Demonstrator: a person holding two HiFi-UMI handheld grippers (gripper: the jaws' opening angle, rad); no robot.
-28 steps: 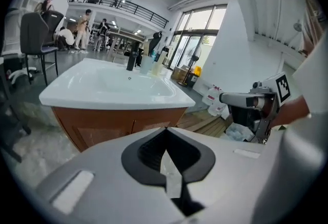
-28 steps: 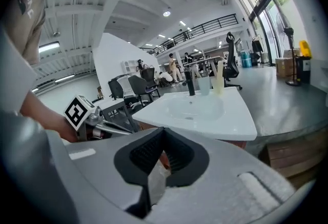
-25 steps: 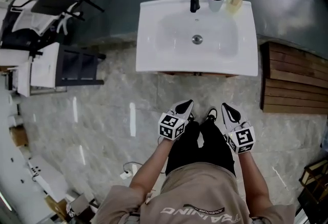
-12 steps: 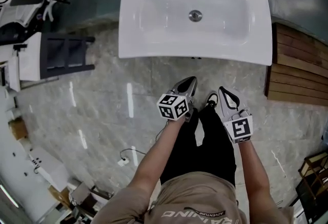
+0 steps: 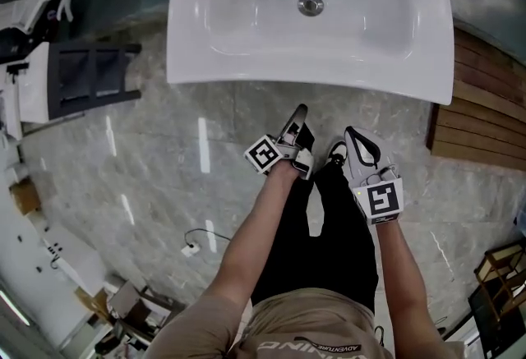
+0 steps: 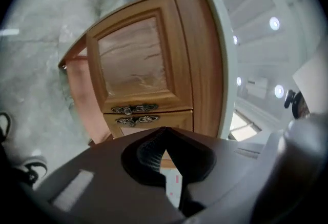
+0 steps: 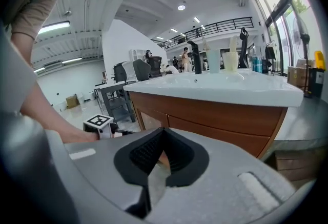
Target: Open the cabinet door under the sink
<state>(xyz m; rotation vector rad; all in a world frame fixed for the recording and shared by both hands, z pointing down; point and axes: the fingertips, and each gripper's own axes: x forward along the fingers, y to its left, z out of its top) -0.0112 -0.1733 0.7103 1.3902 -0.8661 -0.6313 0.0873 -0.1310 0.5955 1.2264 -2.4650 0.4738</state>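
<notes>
Head view: person stands on the marble floor (image 5: 156, 160) facing the white sink (image 5: 191, 62); the cabinet below it is hidden under the basin from here. Left gripper (image 5: 299, 112) is tipped on its side, tip near the sink's front edge but clear of it; right gripper (image 5: 355, 135) sits just beside it, a little farther back. A slatted wooden platform (image 5: 485, 123) lies against the sink's right side. Left gripper view: picture is rolled sideways – the wooden cabinet door (image 6: 134, 59) fills the middle, framed panel flush in its surround, and two ornate metal handles (image 6: 135, 109) sit close together along the seam between the doors. Jaws are together at the tips with nothing between them, aimed just under the handles and apart from the wood. Right gripper view: the cabinet front (image 7: 205, 118) is seen from the side under the basin rim, with the black faucet (image 7: 195, 56) and a cup (image 7: 212, 59) on top – jaws closed tip to tip, empty, short of the cabinet.
</notes>
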